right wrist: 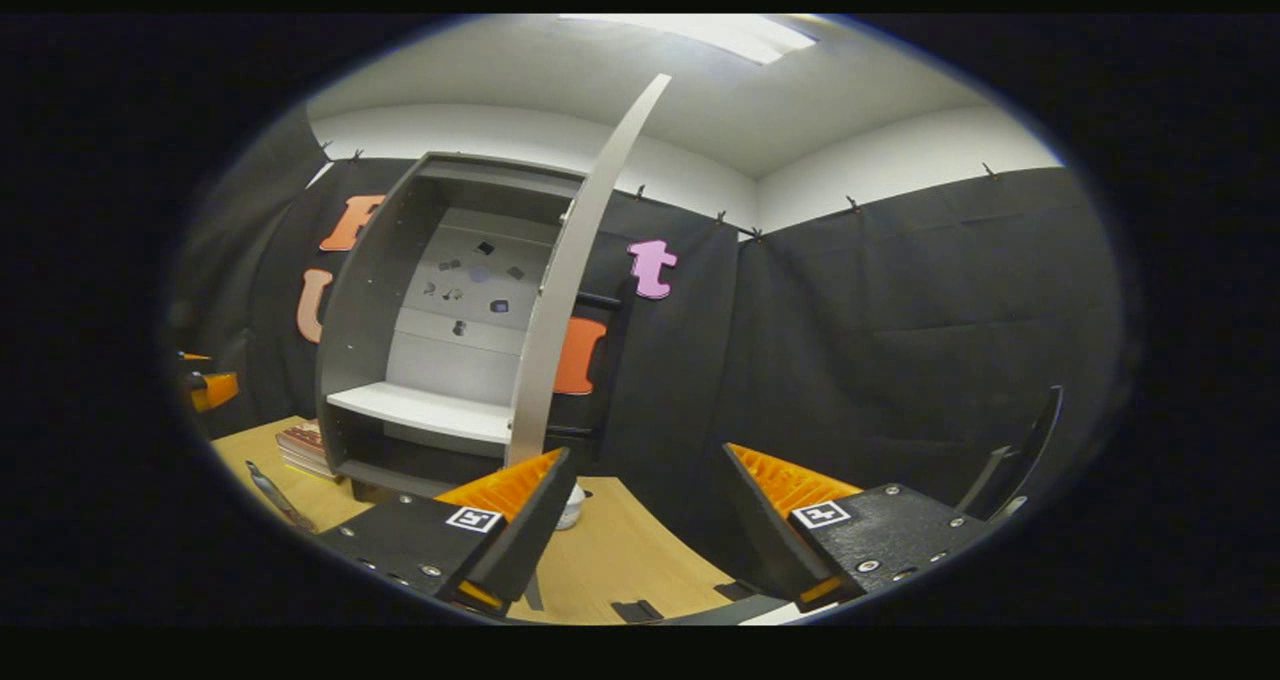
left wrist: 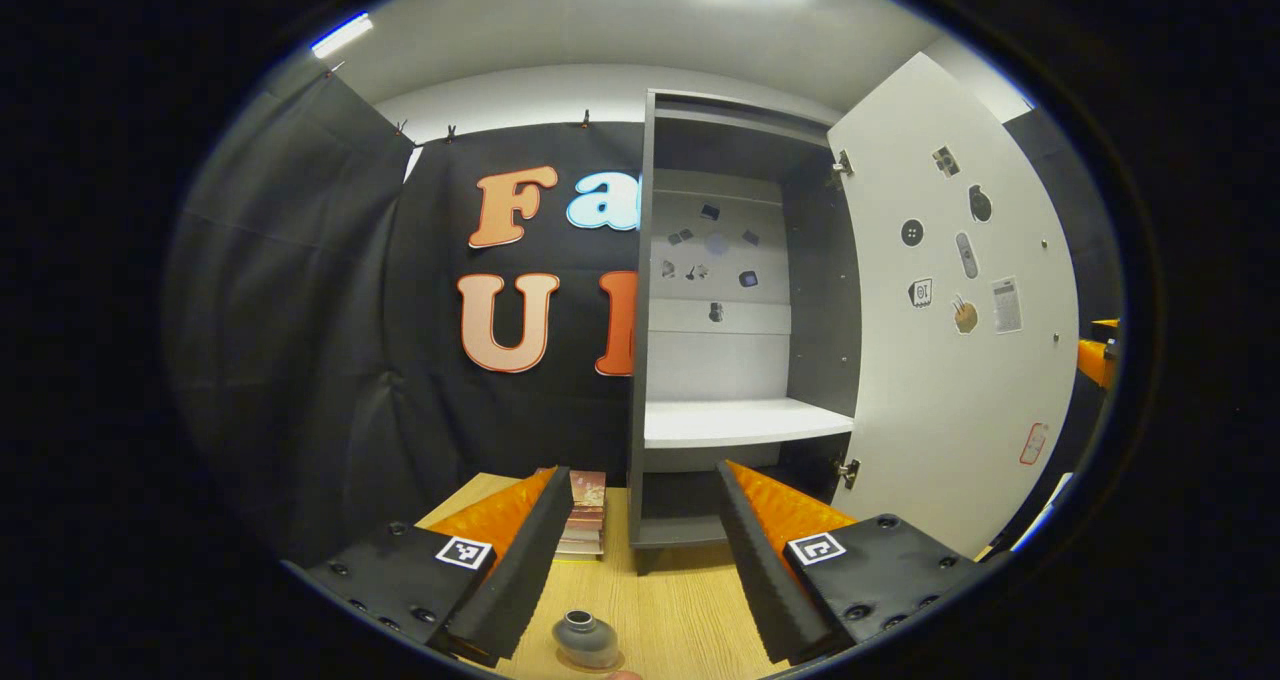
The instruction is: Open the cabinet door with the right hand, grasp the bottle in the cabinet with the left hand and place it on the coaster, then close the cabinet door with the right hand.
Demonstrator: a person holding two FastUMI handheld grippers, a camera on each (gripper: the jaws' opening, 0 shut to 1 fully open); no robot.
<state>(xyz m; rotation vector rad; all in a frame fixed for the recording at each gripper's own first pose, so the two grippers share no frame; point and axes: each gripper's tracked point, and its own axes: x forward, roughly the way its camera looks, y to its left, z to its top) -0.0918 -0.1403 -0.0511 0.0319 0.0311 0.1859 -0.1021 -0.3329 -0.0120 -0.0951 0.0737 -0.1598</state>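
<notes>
In the left gripper view, the grey cabinet (left wrist: 640, 290) stands with its white door (left wrist: 950, 310) swung wide to the right. Its white shelf (left wrist: 740, 422) is bare. A small grey bottle (left wrist: 585, 638) stands upright on the wooden table (left wrist: 690, 600), low between the spread fingers of my left gripper (left wrist: 640, 475), which is open and not touching it. A pinkish sliver (left wrist: 625, 674) shows beside the bottle; I cannot tell what it is. In the right gripper view, my right gripper (right wrist: 648, 453) is open and holds nothing, just right of the door's edge (right wrist: 565, 300).
A stack of books (left wrist: 585, 525) lies left of the cabinet's foot. The other gripper's orange body (left wrist: 1095, 355) shows past the door. A dark pen-like object (right wrist: 275, 495) lies on the table and a small white object (right wrist: 572, 505) sits behind my right gripper's left finger.
</notes>
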